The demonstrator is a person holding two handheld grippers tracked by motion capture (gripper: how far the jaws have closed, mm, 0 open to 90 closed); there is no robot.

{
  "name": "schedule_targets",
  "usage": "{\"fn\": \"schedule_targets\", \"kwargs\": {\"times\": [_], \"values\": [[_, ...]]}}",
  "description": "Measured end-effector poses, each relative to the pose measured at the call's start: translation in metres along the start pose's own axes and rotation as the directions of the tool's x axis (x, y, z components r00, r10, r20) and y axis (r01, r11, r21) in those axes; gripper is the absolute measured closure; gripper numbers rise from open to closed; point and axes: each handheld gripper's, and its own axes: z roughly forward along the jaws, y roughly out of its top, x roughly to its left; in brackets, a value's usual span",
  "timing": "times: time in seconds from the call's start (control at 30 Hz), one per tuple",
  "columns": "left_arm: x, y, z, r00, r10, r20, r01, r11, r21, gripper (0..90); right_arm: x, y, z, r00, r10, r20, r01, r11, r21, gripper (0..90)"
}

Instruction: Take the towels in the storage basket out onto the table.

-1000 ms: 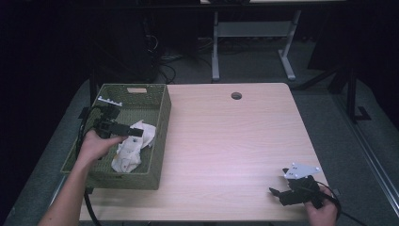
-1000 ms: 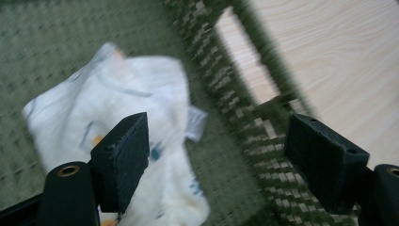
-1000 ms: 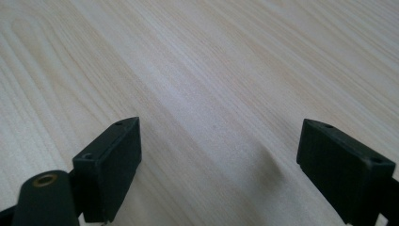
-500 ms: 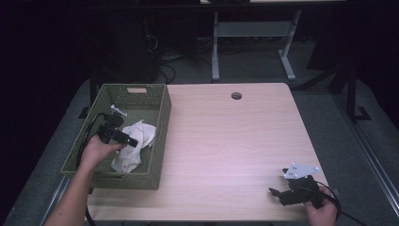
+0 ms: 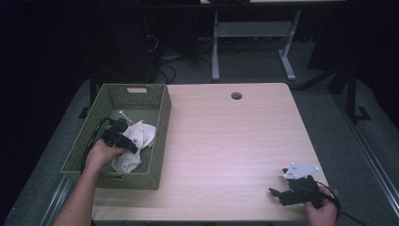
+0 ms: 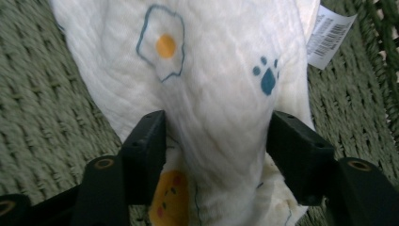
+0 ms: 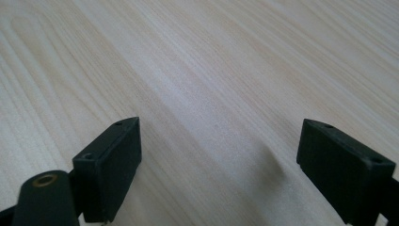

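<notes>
The wooden table (image 5: 226, 141) is lying bare around my wide-open right gripper (image 5: 282, 194), resting near its front edge. The green woven basket (image 5: 160, 141) is walling in my left gripper (image 5: 134, 147), lower than a second ago. Its jaws, just closing, are pinching the white printed cloth (image 6: 211, 70) on the basket floor, paper tag (image 6: 328, 35) beside it.

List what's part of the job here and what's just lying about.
In the job:
- white printed cloth, in the basket
- green woven basket
- left gripper, jaws just closing around a fold of the cloth

Lying about:
- right gripper, open, resting on the table
- desk frame behind the table
</notes>
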Motion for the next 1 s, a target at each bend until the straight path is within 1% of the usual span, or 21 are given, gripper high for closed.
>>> {"fn": "schedule_targets", "kwargs": {"times": [0.07,0.1,0.23,0.3,0.33,0.43,0.5,0.6,0.63,0.73,0.8,0.83,0.87,0.9,0.93,0.97,1.0], "values": [[0.001,-0.001,0.002,0.9998,-0.010,0.016,0.010,0.9999,0.003,45.5,0.001,0.000,0.000,1.0000,0.006,0.001,-0.006,1.000,0.002,14.0],[0.001,-0.001,0.003,0.9997,-0.008,0.021,0.008,1.0000,0.006,49.8,0.001,0.000,0.000,1.0000,0.003,0.002,-0.003,1.000,-0.001,14.0],[0.002,-0.001,0.003,0.9998,-0.001,0.020,0.001,0.9998,0.018,64.9,0.001,0.000,0.000,1.0000,0.007,0.000,-0.007,1.000,0.003,14.0],[0.003,-0.001,0.003,0.9999,-0.001,0.013,0.001,0.9997,0.023,69.3,0.001,0.000,0.000,1.0000,0.007,0.001,-0.007,1.000,0.001,14.0],[0.003,-0.001,0.003,0.9998,-0.014,0.011,0.014,0.9997,0.022,70.3,0.001,0.000,0.000,1.0000,0.007,0.001,-0.007,1.000,0.001,14.0],[0.003,-0.002,0.001,0.9995,-0.030,0.002,0.030,0.9993,0.022,72.0,0.001,0.000,0.000,1.0000,0.008,0.001,-0.008,1.000,0.000,14.0],[0.003,-0.002,-0.001,0.9995,-0.031,-0.004,0.031,0.9994,0.015,72.8,0.001,0.000,0.000,1.0000,0.007,0.001,-0.007,1.000,0.001,14.0],[0.005,-0.002,-0.008,0.9995,-0.033,0.004,0.033,0.9995,0.002,73.4,0.001,0.000,0.000,1.0000,0.008,0.002,-0.008,1.000,0.000,14.0],[0.006,-0.003,-0.011,0.9995,-0.031,0.008,0.031,0.9995,-0.008,73.5,0.001,0.000,0.000,1.0000,0.007,0.002,-0.007,1.000,0.002,14.0],[0.011,-0.006,-0.019,0.9978,-0.050,0.043,0.051,0.9979,-0.040,74.0,0.000,0.000,0.000,1.0000,0.002,0.002,-0.002,1.000,-0.001,14.0],[0.014,-0.008,-0.024,0.9974,-0.056,0.047,0.058,0.9972,-0.048,74.2,0.000,0.000,0.000,1.0000,0.003,0.003,-0.003,1.000,-0.001,14.0],[0.016,-0.010,-0.027,0.9975,-0.051,0.049,0.054,0.9972,-0.052,74.5,0.001,0.000,0.000,1.0000,0.008,0.002,-0.008,1.000,0.002,14.0],[0.018,-0.012,-0.030,0.9969,-0.056,0.056,0.059,0.9965,-0.059,74.5,0.001,0.000,0.000,0.9999,0.014,0.001,-0.014,1.000,0.000,14.0],[0.020,-0.013,-0.032,0.9964,-0.059,0.061,0.063,0.9959,-0.065,74.5,0.003,0.001,0.000,0.9993,0.037,-0.004,-0.037,0.999,-0.004,14.0],[0.021,-0.015,-0.034,0.9953,-0.069,0.068,0.074,0.9945,-0.074,74.5,0.003,0.001,0.000,0.9994,0.035,-0.003,-0.035,0.999,-0.003,14.0],[0.024,-0.016,-0.036,0.9953,-0.064,0.072,0.070,0.9939,-0.085,74.5,0.003,0.001,0.000,0.9994,0.035,-0.003,-0.035,0.999,-0.003,14.0],[0.025,-0.017,-0.038,0.9934,-0.078,0.084,0.085,0.9923,-0.091,74.5,0.003,0.001,0.000,0.9994,0.035,-0.003,-0.035,0.999,-0.003,14.0]]}}
